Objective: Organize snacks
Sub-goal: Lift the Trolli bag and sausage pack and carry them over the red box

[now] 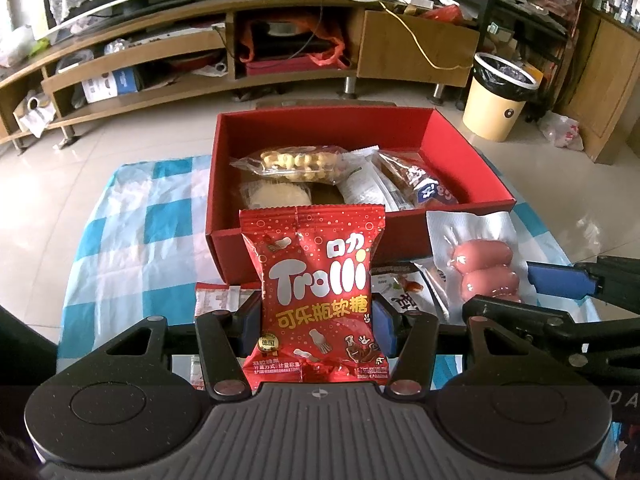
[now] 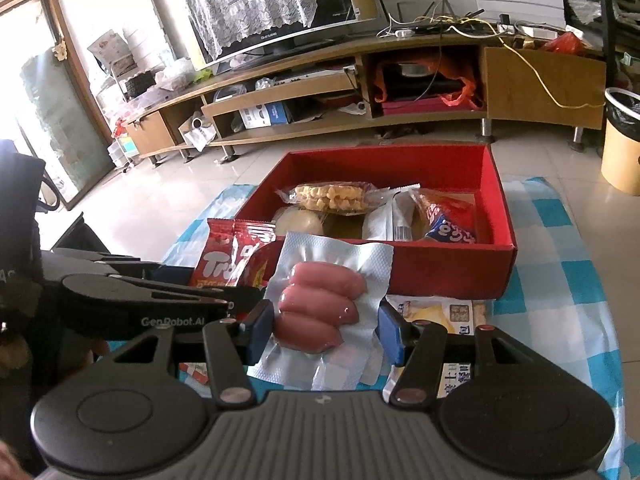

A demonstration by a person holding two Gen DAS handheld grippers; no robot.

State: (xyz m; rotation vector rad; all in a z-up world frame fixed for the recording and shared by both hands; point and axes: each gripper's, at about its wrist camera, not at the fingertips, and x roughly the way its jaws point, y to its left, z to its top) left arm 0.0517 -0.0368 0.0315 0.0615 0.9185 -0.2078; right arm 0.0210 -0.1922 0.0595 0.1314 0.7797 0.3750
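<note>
Left wrist view: red Trolli gummy packet, upright, lower centre of frame, clamped at its sides by the left tool, blue pads pressing both edges.

Right wrist view: vacuum pack of three pink sausages, centre of frame, gripped between the blue pads of the right tool; the same pack appears at right of centre in the left wrist view, the Trolli packet at left of centre here.

Red box, open-topped, centre of frame beyond both packets. Contents: clear bag of pale puffed rings to the rear, round pale cake lower left, white wrapped bar, red-and-blue snack bag at right.

Worktop with blue-and-white check cloth under the box; further flat snack packets lie on it just before the box.

Background: wooden TV stand at top, cream bin upper right, tiled floor.
</note>
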